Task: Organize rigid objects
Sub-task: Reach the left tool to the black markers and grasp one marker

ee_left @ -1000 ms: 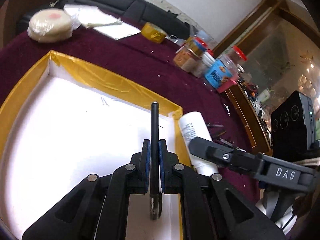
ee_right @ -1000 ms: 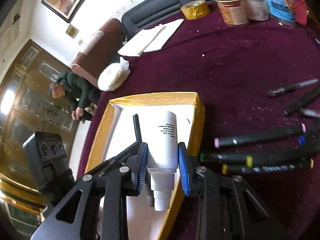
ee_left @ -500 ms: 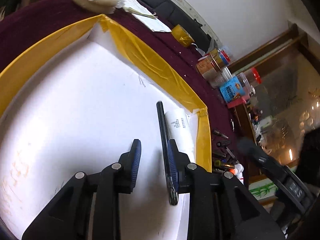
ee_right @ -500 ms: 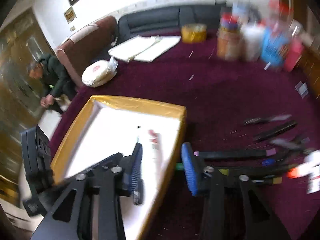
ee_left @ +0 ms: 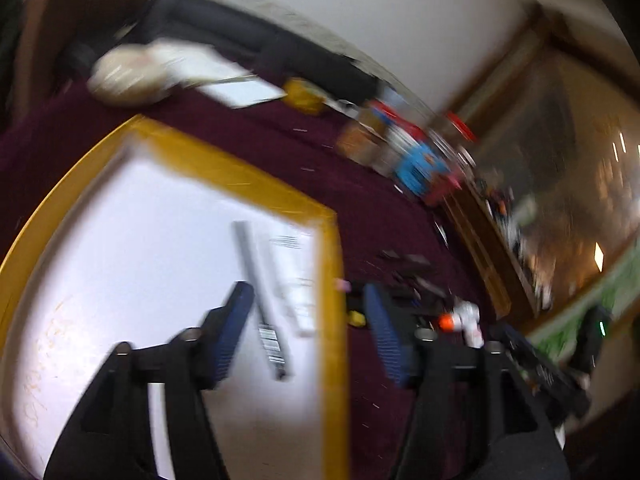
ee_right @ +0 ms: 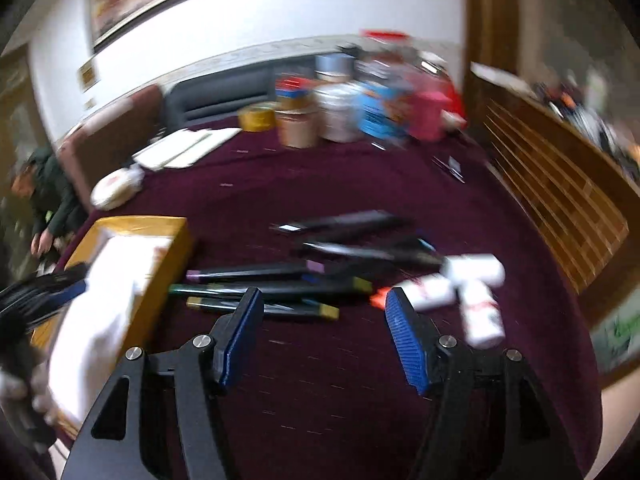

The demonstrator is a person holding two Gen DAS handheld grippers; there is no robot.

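Claws tilted downward, left claw (ee_left: 308, 304) opening, right claw (ee_right: 322, 312) opening, both empty

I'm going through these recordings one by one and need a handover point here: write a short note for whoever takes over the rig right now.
Left gripper: empty, jaws opening, over the right edge of the yellow-rimmed tray.
Right gripper: empty, jaws opening, over the maroon cloth facing the loose items.
Done: a black pen and a white bottle lie side by side in the tray near its right wall.
Left: the dark markers beside the tray and the small white bottles further right are on the cloth, not yet in the tray. The frames are blurred, so an exact count is not possible.
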